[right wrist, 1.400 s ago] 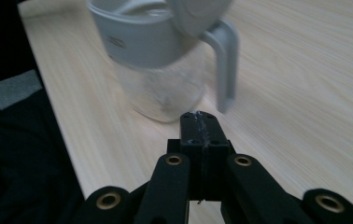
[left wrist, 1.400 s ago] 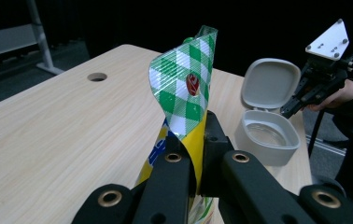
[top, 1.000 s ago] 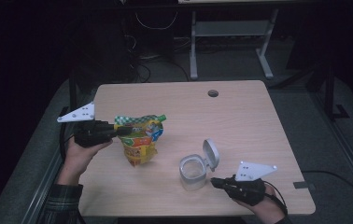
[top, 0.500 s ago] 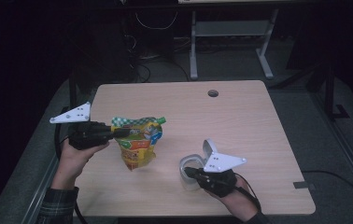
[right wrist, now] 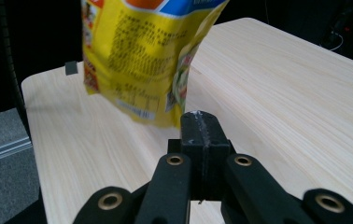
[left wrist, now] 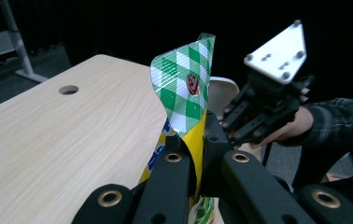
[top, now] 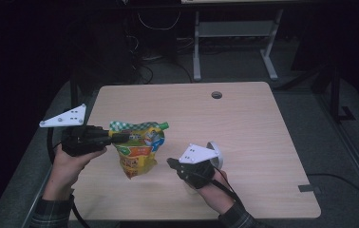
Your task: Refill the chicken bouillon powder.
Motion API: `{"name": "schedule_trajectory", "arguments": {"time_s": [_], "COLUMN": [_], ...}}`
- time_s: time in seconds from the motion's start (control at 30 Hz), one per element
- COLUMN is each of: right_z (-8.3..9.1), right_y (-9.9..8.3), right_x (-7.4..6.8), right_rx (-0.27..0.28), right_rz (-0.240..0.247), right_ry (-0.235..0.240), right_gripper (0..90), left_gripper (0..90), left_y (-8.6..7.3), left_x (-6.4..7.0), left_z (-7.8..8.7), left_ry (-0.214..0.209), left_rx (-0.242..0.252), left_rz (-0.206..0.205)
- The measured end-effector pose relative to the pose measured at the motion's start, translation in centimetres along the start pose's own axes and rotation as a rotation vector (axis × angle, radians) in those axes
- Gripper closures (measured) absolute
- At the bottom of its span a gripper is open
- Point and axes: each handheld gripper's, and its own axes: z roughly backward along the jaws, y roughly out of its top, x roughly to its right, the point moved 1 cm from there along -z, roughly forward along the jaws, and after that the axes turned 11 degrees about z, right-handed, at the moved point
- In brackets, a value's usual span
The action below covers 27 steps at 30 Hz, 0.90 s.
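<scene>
Yellow, soft pouch (top: 138,148) hangs pinched at its checked top by the left gripper (top: 120,138), likely light and crinkly; right gripper (right wrist: 201,128) pressed together, empty

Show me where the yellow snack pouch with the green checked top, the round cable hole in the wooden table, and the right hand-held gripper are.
yellow snack pouch with green checked top (top: 137,154): high view, front panel.
round cable hole (top: 216,95): high view, centre.
right hand-held gripper (right wrist: 201,135): right gripper view, between closed fingertips.

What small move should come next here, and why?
Probably open the right gripper and ease it toward the yellow snack pouch: its jaws are shut on nothing beside the pouch's lower edge, while the left gripper holds the pouch's green-checked top above the wooden table.
</scene>
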Motion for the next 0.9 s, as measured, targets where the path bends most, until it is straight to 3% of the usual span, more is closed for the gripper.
{"name": "schedule_trajectory", "arguments": {"time_s": [0.3, 0.53, 0.7, 0.9], "right_z": [-1.7, -1.9, -2.0, -2.8], "right_y": [0.6, 0.8, 0.7, 0.5], "right_x": [-0.1, -0.7, -0.8, -2.0], "right_rx": [0.005, 0.032, 0.053, 0.069], "right_rz": [-0.005, -0.002, -0.005, 0.013], "right_ry": [-0.027, -0.039, -0.05, -0.052], "right_gripper": [90.0, 90.0, 90.0, 90.0], "left_gripper": [90.0, 90.0, 90.0, 90.0], "left_y": [0.3, 0.7, 0.9, 1.2], "left_x": [1.5, 2.3, 2.6, 2.7], "left_z": [-0.4, -0.8, -0.9, -1.2], "left_ry": [-0.014, -0.017, -0.012, 0.014], "left_rx": [-0.016, -0.008, -0.014, -0.03], "left_rz": [-0.014, -0.003, -0.003, 0.01]}}
